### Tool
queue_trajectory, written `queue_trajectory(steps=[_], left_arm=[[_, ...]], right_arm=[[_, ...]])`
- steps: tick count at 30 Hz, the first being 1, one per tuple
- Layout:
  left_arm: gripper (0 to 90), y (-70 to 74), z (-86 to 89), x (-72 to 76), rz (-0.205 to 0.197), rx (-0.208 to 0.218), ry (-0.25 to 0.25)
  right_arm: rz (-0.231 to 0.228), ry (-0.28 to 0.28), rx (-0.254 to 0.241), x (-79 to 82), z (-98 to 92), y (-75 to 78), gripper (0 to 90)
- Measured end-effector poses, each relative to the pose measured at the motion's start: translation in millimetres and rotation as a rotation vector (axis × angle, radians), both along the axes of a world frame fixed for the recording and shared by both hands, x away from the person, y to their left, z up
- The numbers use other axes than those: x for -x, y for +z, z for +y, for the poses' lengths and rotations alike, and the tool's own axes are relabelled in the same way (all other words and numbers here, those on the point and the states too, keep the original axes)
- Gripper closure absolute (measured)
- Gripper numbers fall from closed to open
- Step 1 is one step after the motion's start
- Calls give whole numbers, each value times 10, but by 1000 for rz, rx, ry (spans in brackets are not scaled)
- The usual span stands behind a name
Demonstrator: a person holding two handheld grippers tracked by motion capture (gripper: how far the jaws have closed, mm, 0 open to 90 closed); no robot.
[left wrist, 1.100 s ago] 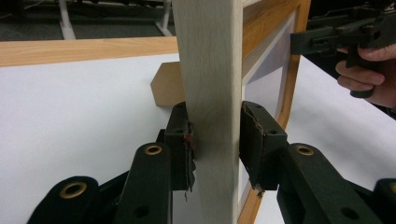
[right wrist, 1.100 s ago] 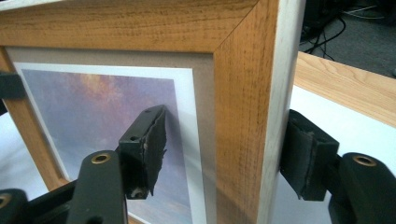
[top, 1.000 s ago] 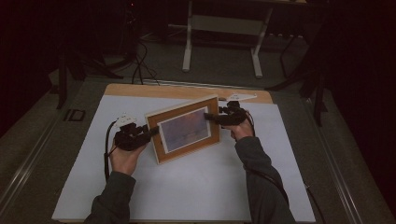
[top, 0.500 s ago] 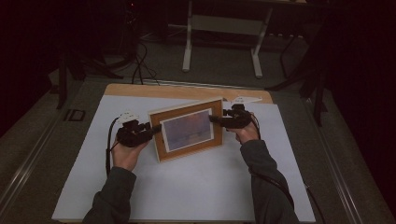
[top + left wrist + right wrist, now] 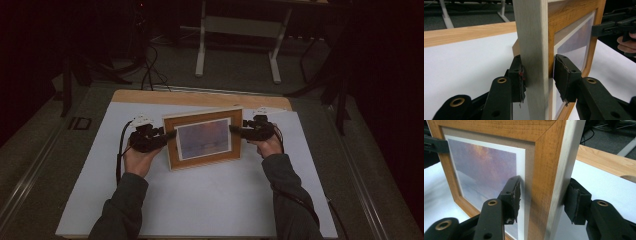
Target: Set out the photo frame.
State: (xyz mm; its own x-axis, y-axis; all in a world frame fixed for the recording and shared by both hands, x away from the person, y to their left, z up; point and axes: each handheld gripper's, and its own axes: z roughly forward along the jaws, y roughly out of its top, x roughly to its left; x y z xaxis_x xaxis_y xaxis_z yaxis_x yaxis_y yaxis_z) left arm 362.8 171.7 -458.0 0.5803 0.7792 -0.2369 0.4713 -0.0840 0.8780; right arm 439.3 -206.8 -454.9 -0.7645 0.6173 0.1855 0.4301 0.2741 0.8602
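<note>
- Dark floor and a pale metal stand (image 5: 235, 45) are filling the background at 12 o'clock, while a white-covered table (image 5: 210, 205) with a bare wooden strip (image 5: 150, 96) along its far edge is taking up the foreground.
- A rectangular light-oak picture frame holding a purple-and-orange print (image 5: 202, 140) is standing upright on its lower long edge at the middle of the white cover, its face turned toward 6 o'clock and its long axis running from 9 to 3 o'clock.
- The left gripper (image 5: 171, 134) is reaching in from 9 o'clock and straddling the frame's left short side. Its jaws have just been opening with the frame between them. In the left gripper view the rear pad (image 5: 517, 80) is lying against the pale side edge, and the front one seems to be standing just off the face, so they are apart rather than clamped.
- The right gripper (image 5: 233, 129) is coming in from 3 o'clock over the right short side. Its jaws have just been closing around the frame, but whether the pads (image 5: 576, 200) are pressing yet I cannot tell.
- Both hands are sitting equally near, one at each end, so any lift or release is depending on the right side taking hold first.
</note>
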Motion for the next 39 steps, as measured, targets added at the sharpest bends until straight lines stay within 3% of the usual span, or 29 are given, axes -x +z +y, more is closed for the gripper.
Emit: queue_trajectory(steps=[39], left_arm=[[565, -37, -107, -279, -13, 30, -55]], right_arm=[[-22, -54, 8, 215, -206, -18, 579]])
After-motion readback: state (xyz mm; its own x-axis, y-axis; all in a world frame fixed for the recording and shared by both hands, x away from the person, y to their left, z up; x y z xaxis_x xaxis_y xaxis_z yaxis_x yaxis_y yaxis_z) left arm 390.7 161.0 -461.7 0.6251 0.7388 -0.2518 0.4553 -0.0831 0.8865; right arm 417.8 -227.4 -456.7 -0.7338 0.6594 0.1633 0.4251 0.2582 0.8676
